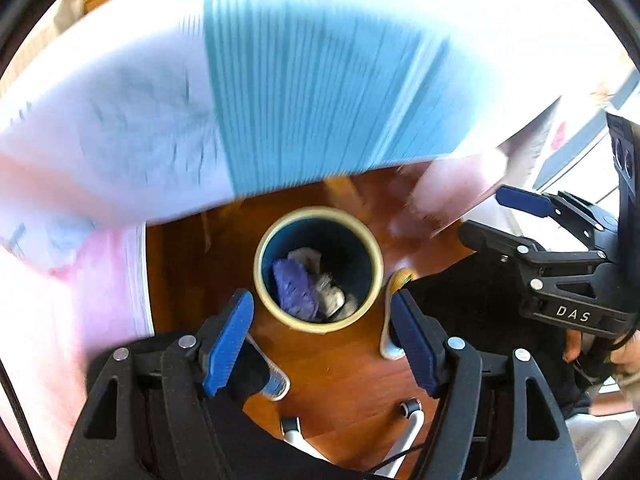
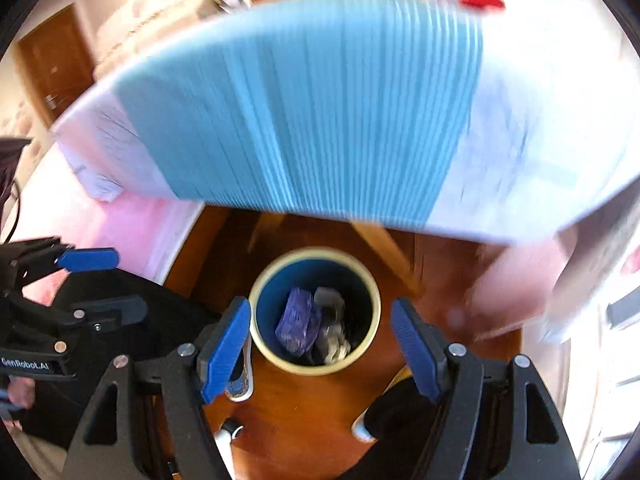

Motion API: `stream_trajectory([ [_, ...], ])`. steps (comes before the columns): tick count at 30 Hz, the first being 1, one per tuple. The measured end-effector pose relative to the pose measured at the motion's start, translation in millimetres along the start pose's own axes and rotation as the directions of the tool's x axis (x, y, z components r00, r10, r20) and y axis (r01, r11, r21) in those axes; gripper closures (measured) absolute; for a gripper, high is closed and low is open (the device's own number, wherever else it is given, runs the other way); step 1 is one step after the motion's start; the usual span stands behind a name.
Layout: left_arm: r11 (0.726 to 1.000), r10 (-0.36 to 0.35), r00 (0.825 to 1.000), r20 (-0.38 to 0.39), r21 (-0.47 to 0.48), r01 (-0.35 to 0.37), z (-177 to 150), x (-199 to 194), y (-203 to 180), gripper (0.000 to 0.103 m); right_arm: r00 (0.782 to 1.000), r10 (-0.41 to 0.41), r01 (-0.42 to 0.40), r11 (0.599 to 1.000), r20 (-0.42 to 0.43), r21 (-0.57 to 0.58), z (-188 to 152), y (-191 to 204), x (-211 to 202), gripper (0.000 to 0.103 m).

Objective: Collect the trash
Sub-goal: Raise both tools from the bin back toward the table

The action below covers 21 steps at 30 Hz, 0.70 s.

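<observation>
A round bin (image 1: 318, 270) with a cream rim and blue inside stands on the wooden floor (image 1: 340, 372), also in the right wrist view (image 2: 314, 310). Inside lie a crumpled purple wrapper (image 1: 296, 288) (image 2: 298, 322) and grey-white crumpled trash (image 1: 330, 294) (image 2: 332, 332). My left gripper (image 1: 322, 340) is open and empty above the bin's near rim. My right gripper (image 2: 320, 346) is open and empty above the bin too. Each gripper shows in the other's view, the right one (image 1: 500, 216) and the left one (image 2: 100, 284), both open.
A table edge with a blue-and-white striped cloth (image 1: 312, 92) (image 2: 304, 112) overhangs the bin's far side. Pink fabric (image 1: 60, 320) hangs at the left. The person's slippered feet (image 1: 394, 320) (image 2: 240, 376) and chair wheels (image 1: 410, 406) flank the bin.
</observation>
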<state>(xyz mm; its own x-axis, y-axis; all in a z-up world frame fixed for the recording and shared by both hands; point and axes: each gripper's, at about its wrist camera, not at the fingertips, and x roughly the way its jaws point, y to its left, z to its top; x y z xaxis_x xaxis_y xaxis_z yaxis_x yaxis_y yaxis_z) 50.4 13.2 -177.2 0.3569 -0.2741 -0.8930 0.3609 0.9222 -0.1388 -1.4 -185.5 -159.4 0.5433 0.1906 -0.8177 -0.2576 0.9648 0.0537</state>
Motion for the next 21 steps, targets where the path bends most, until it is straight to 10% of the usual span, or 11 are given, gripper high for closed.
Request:
stream_trajectory([
  [10,0.999,-0.001,0.992,0.125,0.036,-0.003,59,-74,12,0.032,0.981,0.070,-0.057,0.995,0.181,-0.077,78,5,-83,0.030],
  [21,0.995,0.094,0.974,0.205,-0.062,-0.083,161,-109,83,0.017,0.968,0.074,-0.058,0.996,0.240,-0.074,186,1,-87,0.030],
])
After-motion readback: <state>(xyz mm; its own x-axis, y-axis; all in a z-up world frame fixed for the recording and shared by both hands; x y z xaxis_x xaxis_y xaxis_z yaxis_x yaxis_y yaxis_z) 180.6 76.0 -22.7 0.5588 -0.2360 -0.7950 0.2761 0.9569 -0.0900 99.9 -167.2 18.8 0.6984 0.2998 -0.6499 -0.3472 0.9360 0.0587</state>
